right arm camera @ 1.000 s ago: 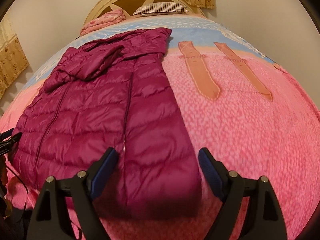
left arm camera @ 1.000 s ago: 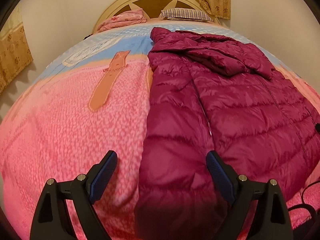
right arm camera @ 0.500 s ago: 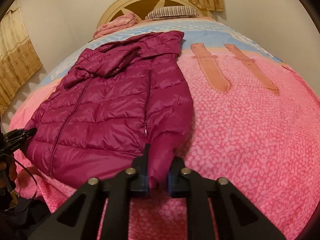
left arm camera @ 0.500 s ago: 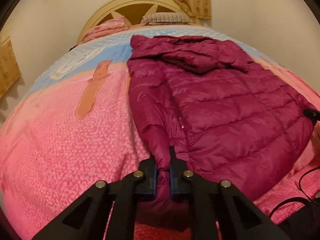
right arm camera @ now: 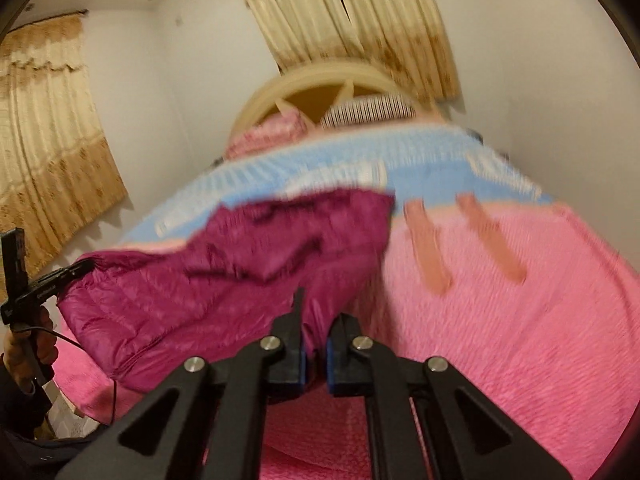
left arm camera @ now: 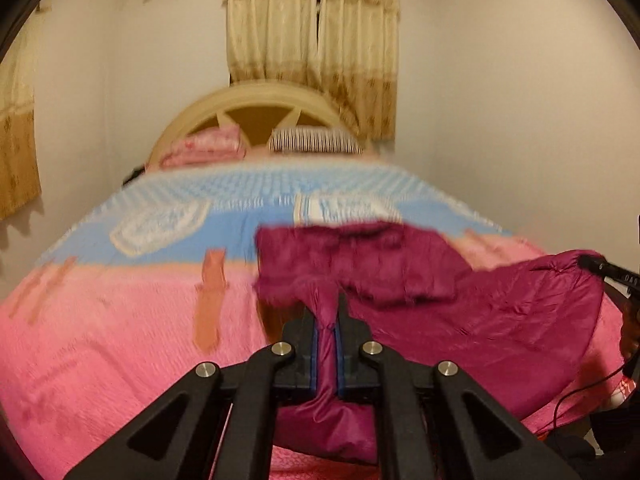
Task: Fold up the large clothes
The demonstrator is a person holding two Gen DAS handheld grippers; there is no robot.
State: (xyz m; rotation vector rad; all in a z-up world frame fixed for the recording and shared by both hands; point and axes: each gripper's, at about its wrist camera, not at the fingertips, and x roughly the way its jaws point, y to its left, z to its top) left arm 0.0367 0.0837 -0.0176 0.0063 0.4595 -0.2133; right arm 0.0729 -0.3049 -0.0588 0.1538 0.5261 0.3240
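Note:
A maroon quilted puffer jacket (left arm camera: 460, 312) lies on the pink bed, with its near hem lifted off the cover. My left gripper (left arm camera: 328, 320) is shut on the hem's left corner, and the fabric bunches between the blue pads. My right gripper (right arm camera: 314, 334) is shut on the hem's right corner of the same jacket (right arm camera: 224, 280). The lifted hem sags between the two grips. Each view shows the other gripper at the jacket's far corner, the right gripper (left arm camera: 596, 266) and the left gripper (right arm camera: 78, 270). Both views are blurred.
The bedspread (left arm camera: 120, 340) is pink near me and blue toward the headboard (left arm camera: 248, 108). A pink folded blanket (left arm camera: 208, 150) and a striped pillow (left arm camera: 316, 140) lie at the head. Curtains (left arm camera: 312, 28) hang behind. A person's hand (right arm camera: 24, 352) holds the left gripper.
Both grippers shut on the jacket's near hem corners, then rose with them. The hem came up off the bed and both views tilted up toward the headboard and curtains.

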